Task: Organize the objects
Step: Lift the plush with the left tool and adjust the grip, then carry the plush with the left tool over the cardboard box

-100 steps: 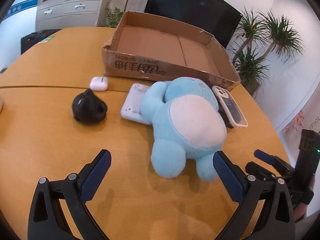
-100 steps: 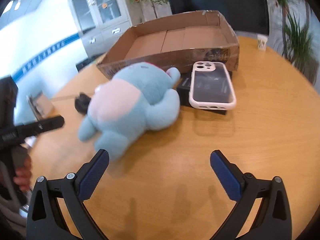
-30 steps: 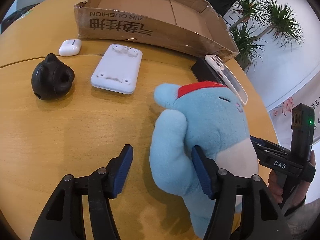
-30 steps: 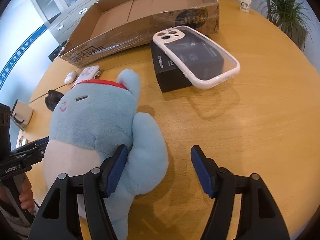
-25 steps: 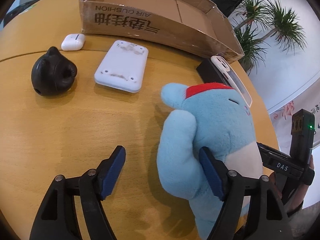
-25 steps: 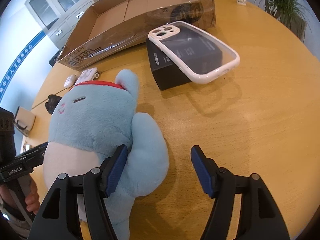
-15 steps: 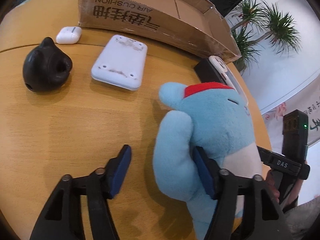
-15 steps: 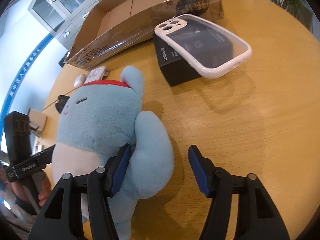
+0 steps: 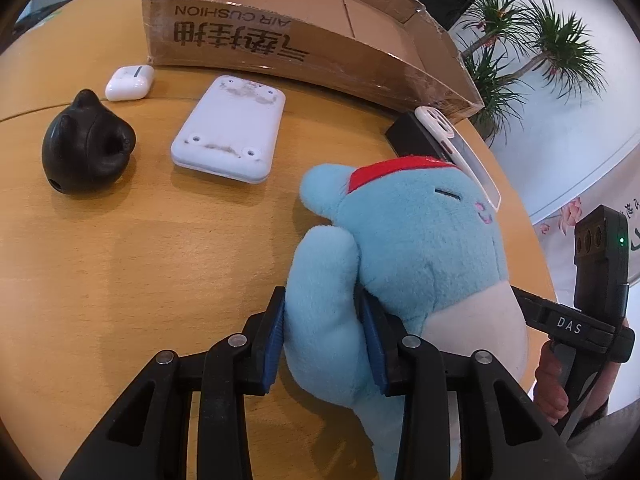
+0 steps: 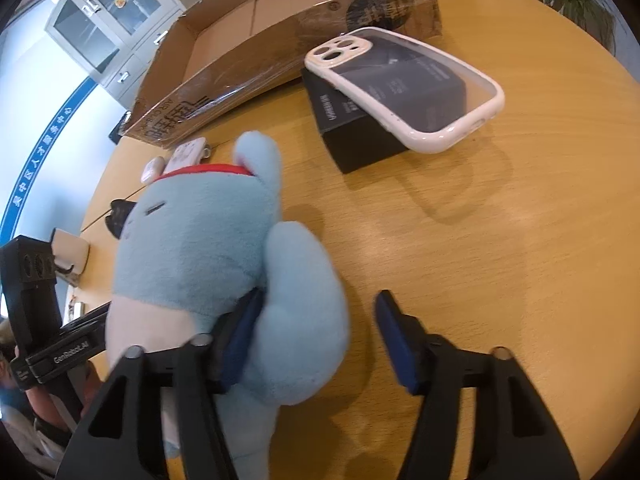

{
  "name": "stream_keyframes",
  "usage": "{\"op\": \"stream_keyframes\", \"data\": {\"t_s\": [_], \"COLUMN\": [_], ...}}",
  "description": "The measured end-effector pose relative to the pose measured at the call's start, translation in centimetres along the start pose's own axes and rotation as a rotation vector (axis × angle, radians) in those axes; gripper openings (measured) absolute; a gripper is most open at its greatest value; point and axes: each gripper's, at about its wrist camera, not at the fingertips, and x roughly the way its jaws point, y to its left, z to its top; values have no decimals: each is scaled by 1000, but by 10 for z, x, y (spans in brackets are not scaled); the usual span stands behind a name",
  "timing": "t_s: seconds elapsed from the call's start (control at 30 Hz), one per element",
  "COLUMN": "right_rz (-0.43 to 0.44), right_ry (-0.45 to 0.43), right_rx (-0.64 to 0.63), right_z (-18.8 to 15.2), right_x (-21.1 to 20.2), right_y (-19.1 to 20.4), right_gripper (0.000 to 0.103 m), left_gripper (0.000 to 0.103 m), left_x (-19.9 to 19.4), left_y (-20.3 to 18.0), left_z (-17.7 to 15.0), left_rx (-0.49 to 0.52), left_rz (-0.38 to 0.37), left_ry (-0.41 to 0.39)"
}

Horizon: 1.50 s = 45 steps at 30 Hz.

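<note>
Step in hand: securing the blue plush toy (image 9: pixel 408 240) for transfer, judged to be bound for the open cardboard box (image 9: pixel 304 44) along the far edge of the bench (image 9: pixel 140 248). The toy sits upright near the near edge, toward the right side of the bench in the left wrist view.

Left tongs (image 9: pixel 326 338): jaws have just been closing and are now drawn in tight on the toy's arm, both blue pads pressing into the fabric.

Right tongs (image 10: pixel 316 340): jaws have just been closing round the toy's other arm. The inner pad is pressed into the fold between arm and body; the outer pad stands clear of the plush, with bare bench showing in the gap. No grip yet on this side.

Next move, in my judgement: close the right tongs fully, then lift both sides together and carry the toy over the box's near wall. The soft arms may stretch and let the body sag.

Surroundings, left to right in the left wrist view: black rounded object (image 9: pixel 86 150), white earbud case (image 9: pixel 129 82), white flat device (image 9: pixel 230 134), all between toy and box. A black carton (image 10: pixel 380 120) with a white phone case (image 10: pixel 404 88) resting on it lies just beyond the toy, near the box's right corner, closest to the lift path
</note>
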Motion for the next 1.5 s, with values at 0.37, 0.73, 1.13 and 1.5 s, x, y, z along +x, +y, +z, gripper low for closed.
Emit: {"op": "stream_keyframes", "data": {"t_s": [0.37, 0.73, 1.13, 1.5], "right_rz": [-25, -54, -88, -103], "right_ry": [-24, -71, -132, -176], "right_rx": [-45, -98, -148, -178], "right_z": [-1, 0, 13, 28], "right_x": [-4, -18, -33, -43], "right_y": [10, 22, 41, 47], "right_gripper": [31, 29, 29, 29], "left_gripper": [31, 28, 28, 28], "left_x": [-5, -25, -45, -56], "left_y": [-12, -23, -30, -39], "left_z": [1, 6, 19, 28], "left_rx": [41, 69, 88, 109], "left_rz": [42, 65, 69, 80], "left_ry": [-18, -73, -136, -172]}}
